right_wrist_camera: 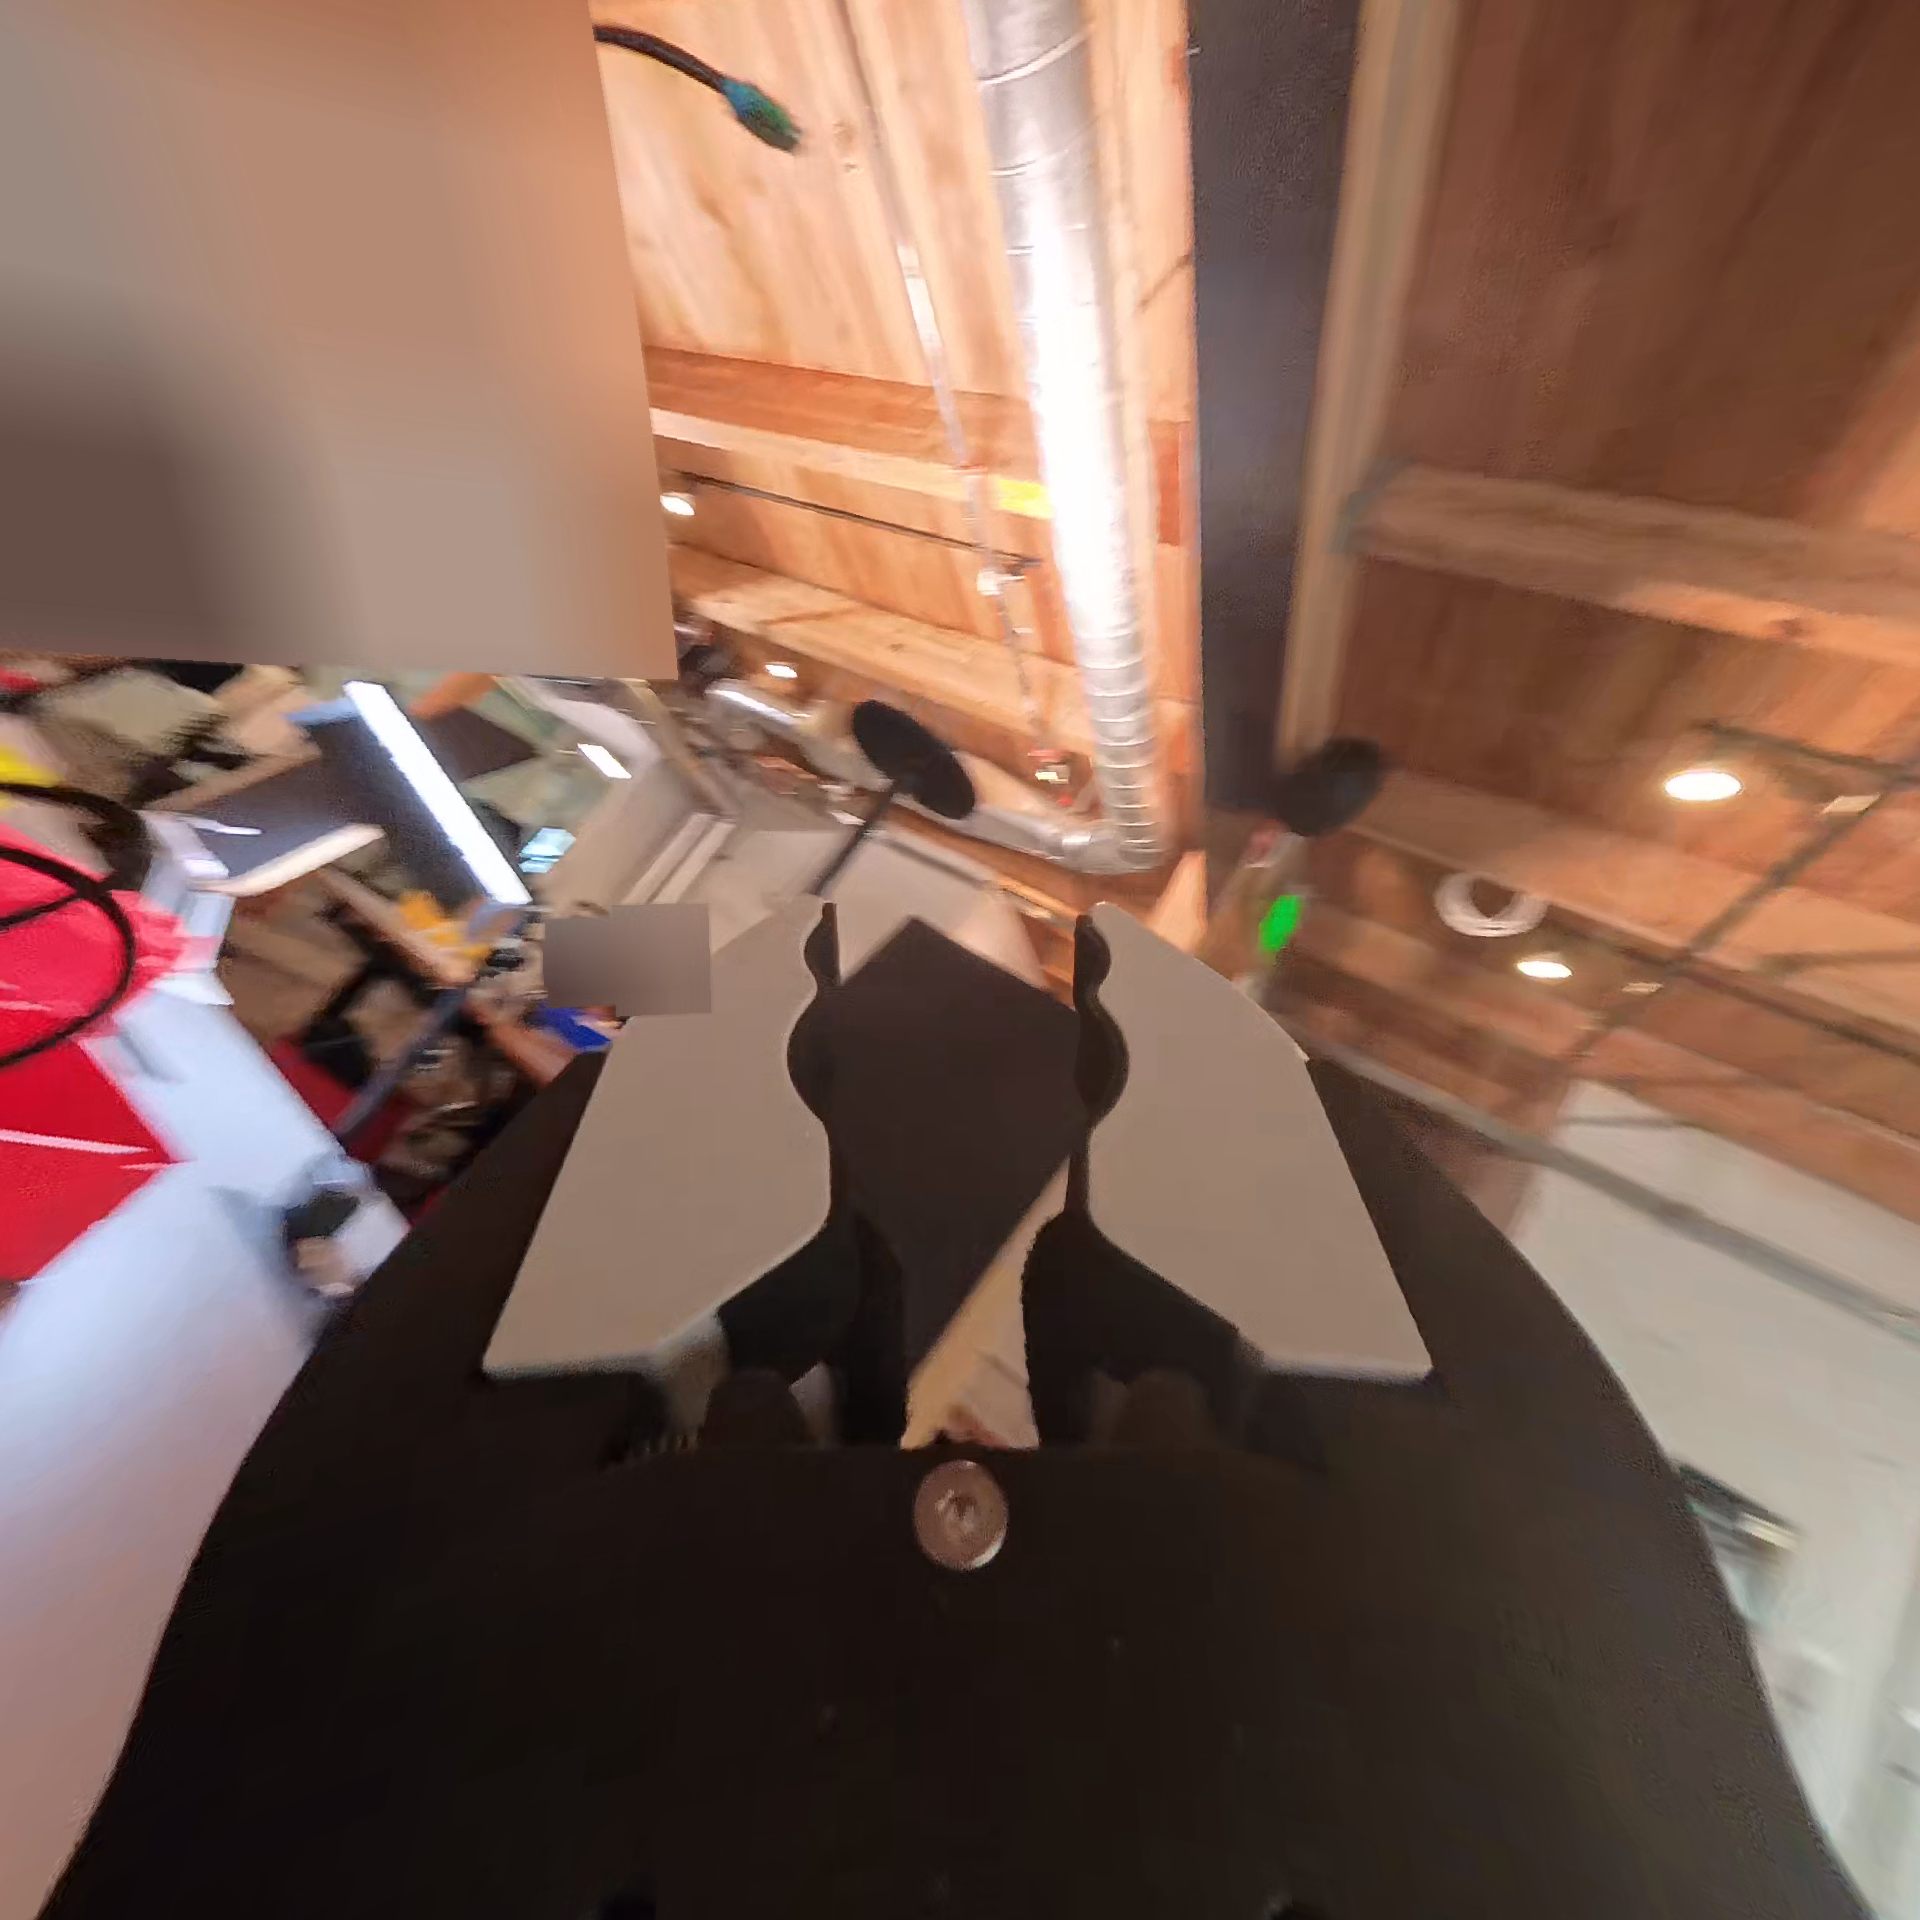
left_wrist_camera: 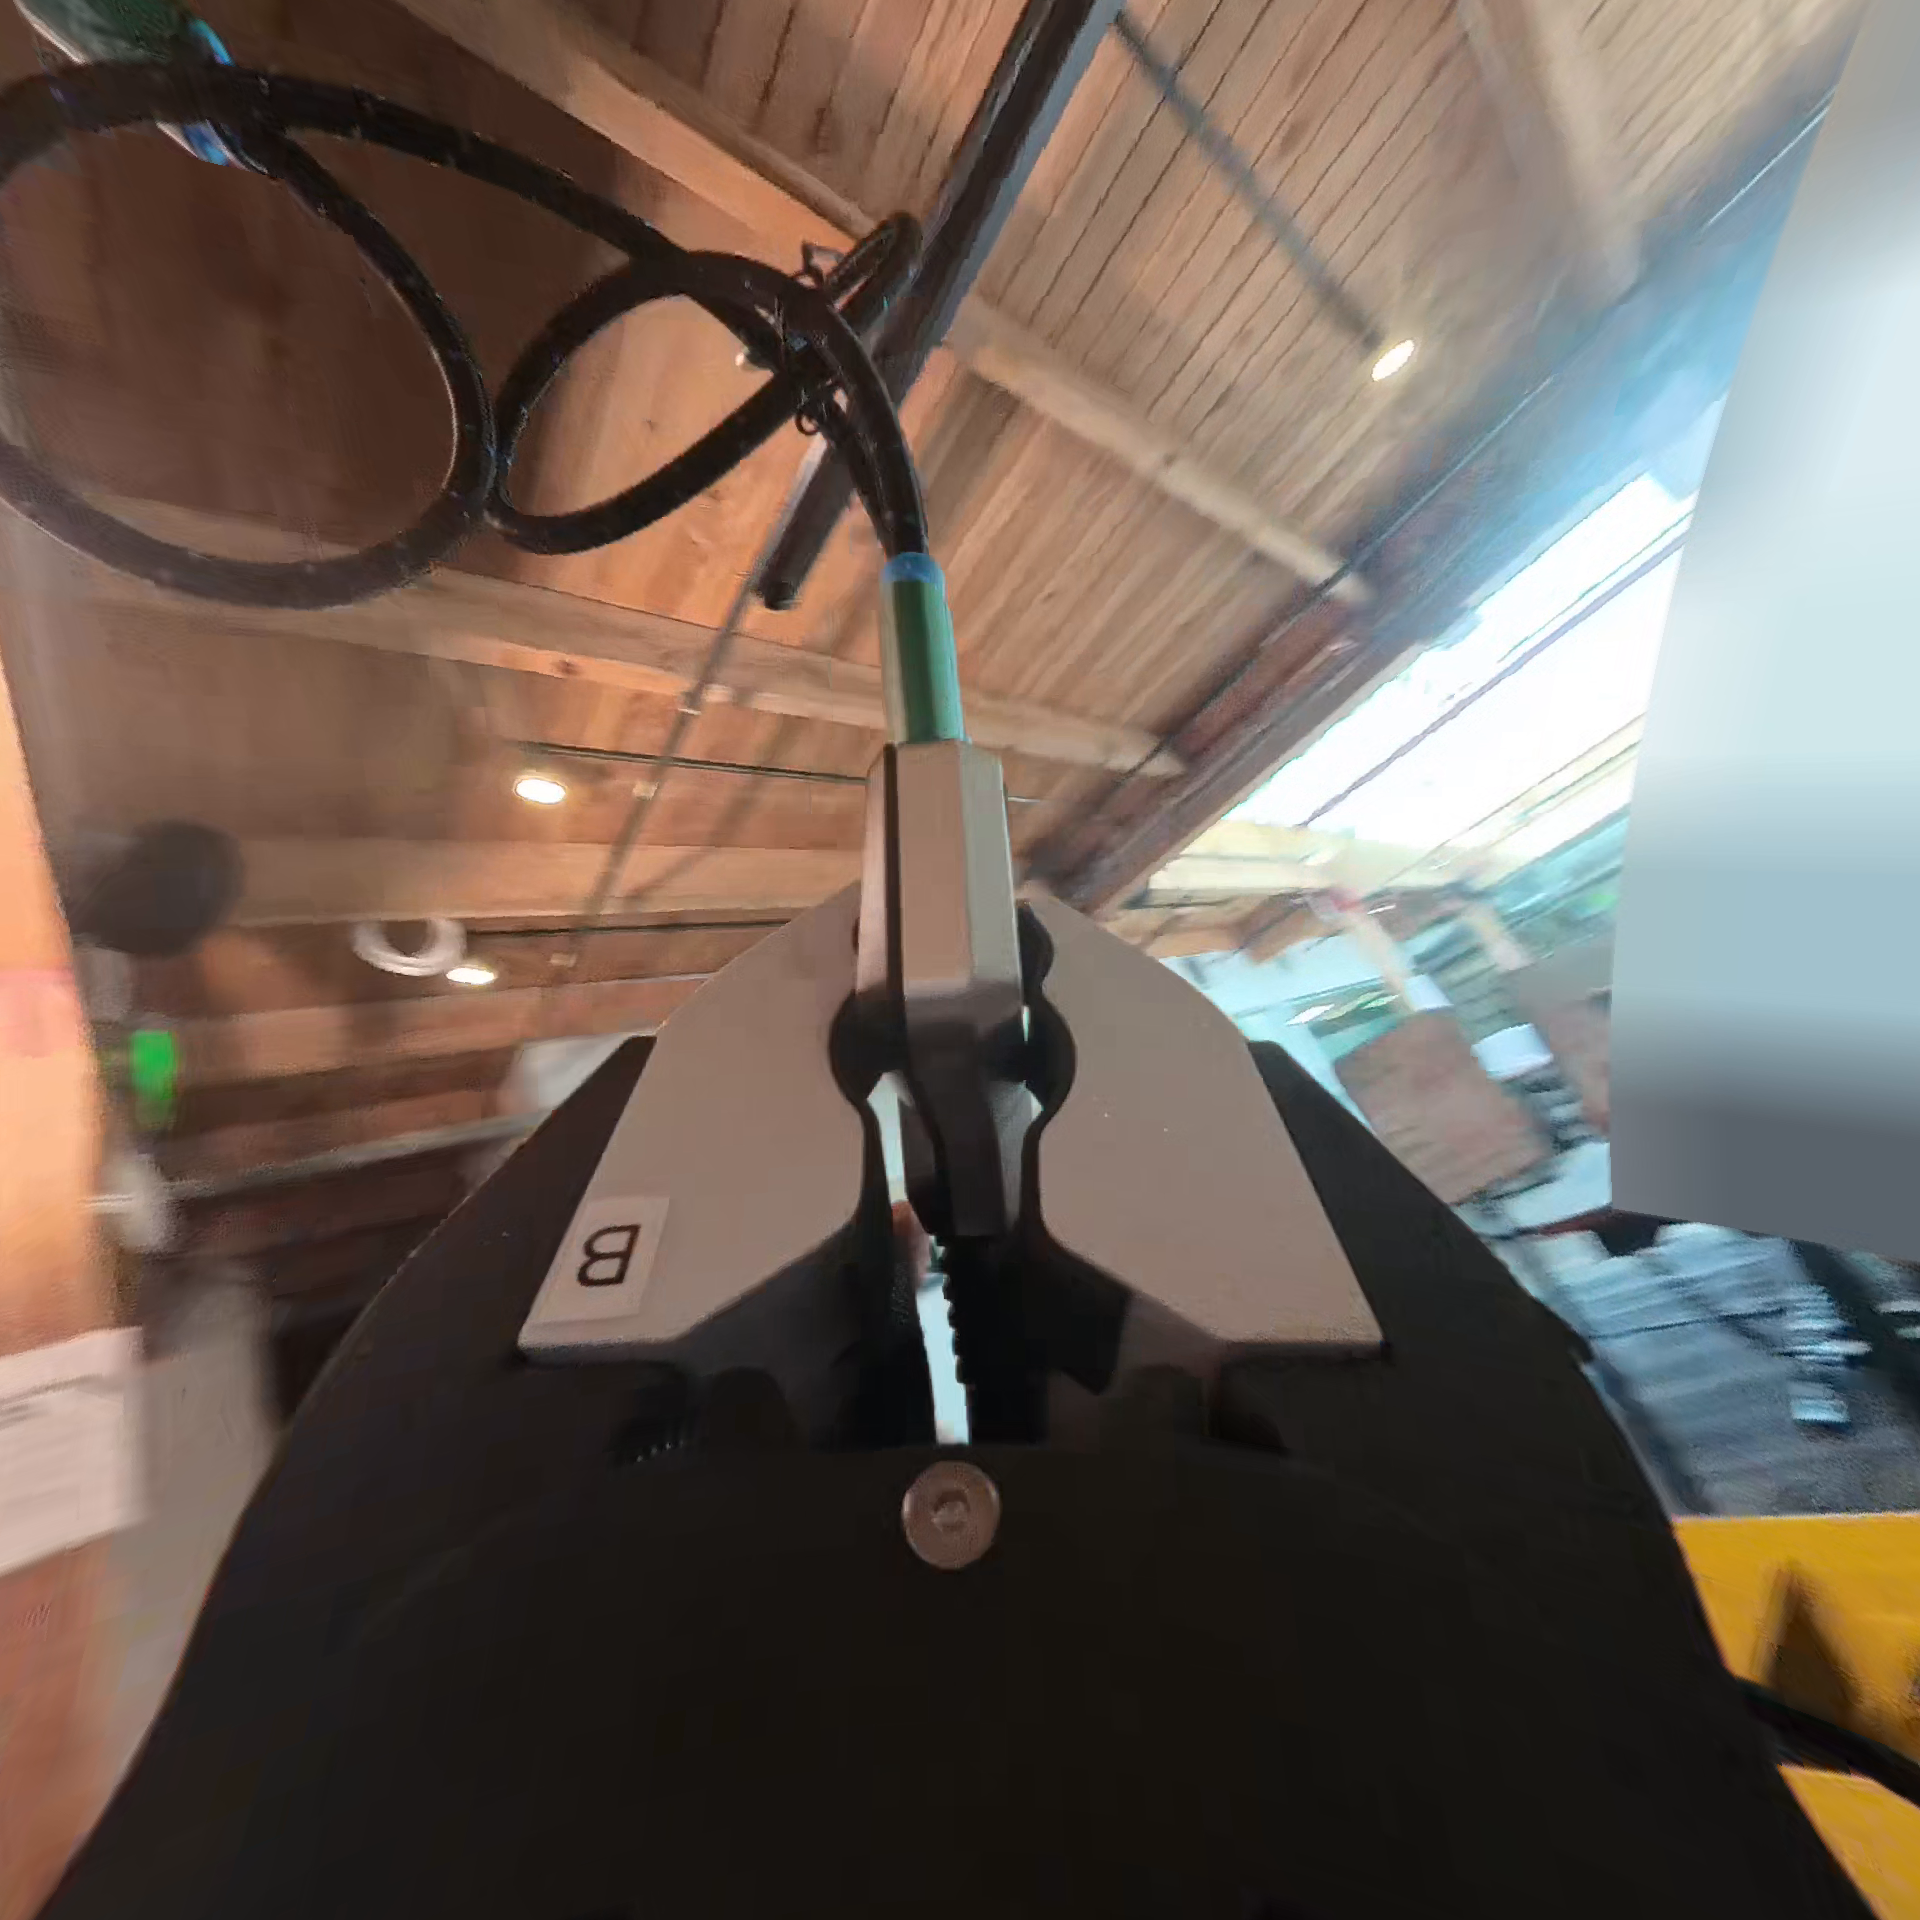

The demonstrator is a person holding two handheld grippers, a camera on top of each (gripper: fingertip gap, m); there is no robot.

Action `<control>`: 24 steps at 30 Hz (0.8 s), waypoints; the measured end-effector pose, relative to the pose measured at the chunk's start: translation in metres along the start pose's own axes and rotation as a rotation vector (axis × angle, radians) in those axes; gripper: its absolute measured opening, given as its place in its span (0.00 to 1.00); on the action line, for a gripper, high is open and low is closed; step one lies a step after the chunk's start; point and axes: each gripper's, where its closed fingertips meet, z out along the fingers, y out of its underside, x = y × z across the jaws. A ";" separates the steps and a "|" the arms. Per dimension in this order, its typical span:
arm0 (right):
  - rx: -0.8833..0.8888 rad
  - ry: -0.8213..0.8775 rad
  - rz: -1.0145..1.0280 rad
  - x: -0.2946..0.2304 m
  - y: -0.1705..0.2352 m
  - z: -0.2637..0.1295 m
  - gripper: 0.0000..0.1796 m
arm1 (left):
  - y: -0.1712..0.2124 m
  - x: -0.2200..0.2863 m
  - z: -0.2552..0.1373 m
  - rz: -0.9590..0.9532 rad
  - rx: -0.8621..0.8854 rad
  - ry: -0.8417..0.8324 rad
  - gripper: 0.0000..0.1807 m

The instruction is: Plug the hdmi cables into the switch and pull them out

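**Holding an HDMI plug aloft, switch gripped in the other tool**

Pinching the HDMI plug [left_wrist_camera: 940, 914] by its metal-grey shell, the left gripper [left_wrist_camera: 940, 1023] points up toward a wooden ceiling [left_wrist_camera: 1195, 260]. Left wrist view: both fingers close on the plug body, the green strain relief [left_wrist_camera: 920, 655] sticks out past the tips, and the black braided cable [left_wrist_camera: 436, 343] loops off to the upper left edge. Plug shell looks rigid and light, good to clamp on its flat sides; the cable is floppy and springy, so its coil probably tugs sideways. Avoid gripping the relief, it likely bends.

Right wrist view: the right gripper [right_wrist_camera: 956, 956] has its fingers part-spread around a black boxy thing, presumably the switch [right_wrist_camera: 940, 1081]; contact looks firm on the left, unclear on the right. Hard, light casing, likely slippery. Another green-tipped cable end [right_wrist_camera: 764, 109] hangs free near the top edge, well apart.
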 end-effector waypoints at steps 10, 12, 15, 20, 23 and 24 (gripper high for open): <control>-0.029 -0.348 0.554 -0.117 0.019 0.057 0.09 | 0.183 0.129 -0.054 -0.476 -0.224 0.100 0.12; -0.195 -0.479 0.650 -0.164 0.048 0.066 0.17 | 0.204 0.147 -0.071 -0.599 -0.261 0.130 0.12; -0.438 -0.668 0.845 -0.233 0.092 0.053 0.27 | 0.220 0.169 -0.091 -0.834 -0.250 0.174 0.12; -0.401 -0.715 1.357 -0.272 0.112 0.028 0.23 | 0.239 0.208 -0.109 -1.078 -0.313 0.289 0.12; -0.346 -0.674 1.372 -0.271 0.127 0.018 0.06 | 0.246 0.225 -0.113 -1.069 -0.355 0.348 0.12; -0.336 -0.667 1.358 -0.271 0.131 0.014 0.06 | 0.249 0.229 -0.114 -1.049 -0.371 0.345 0.12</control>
